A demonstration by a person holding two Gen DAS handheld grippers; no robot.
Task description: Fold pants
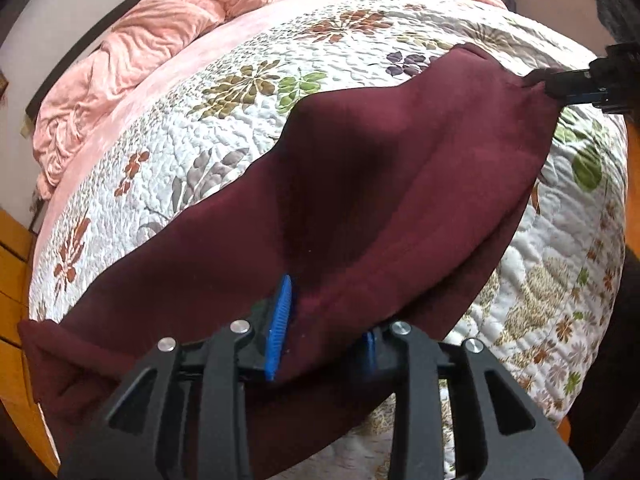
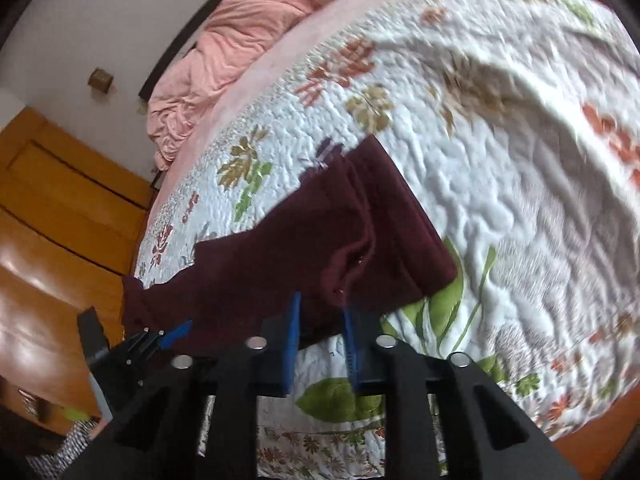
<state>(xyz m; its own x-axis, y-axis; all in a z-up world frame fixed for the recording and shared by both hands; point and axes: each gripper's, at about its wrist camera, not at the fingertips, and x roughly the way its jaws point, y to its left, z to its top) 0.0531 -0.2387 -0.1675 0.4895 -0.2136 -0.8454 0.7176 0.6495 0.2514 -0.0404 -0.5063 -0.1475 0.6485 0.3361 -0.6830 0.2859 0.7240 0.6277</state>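
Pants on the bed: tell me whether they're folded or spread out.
Partly folded: the maroon pants lie doubled lengthwise on the quilt, layered edges showing, each end held by a gripper.

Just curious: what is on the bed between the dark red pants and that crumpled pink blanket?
Only the flowered quilt and a plain pink strip of bedding separate the pants from the pink blanket. Both wrist views show it.
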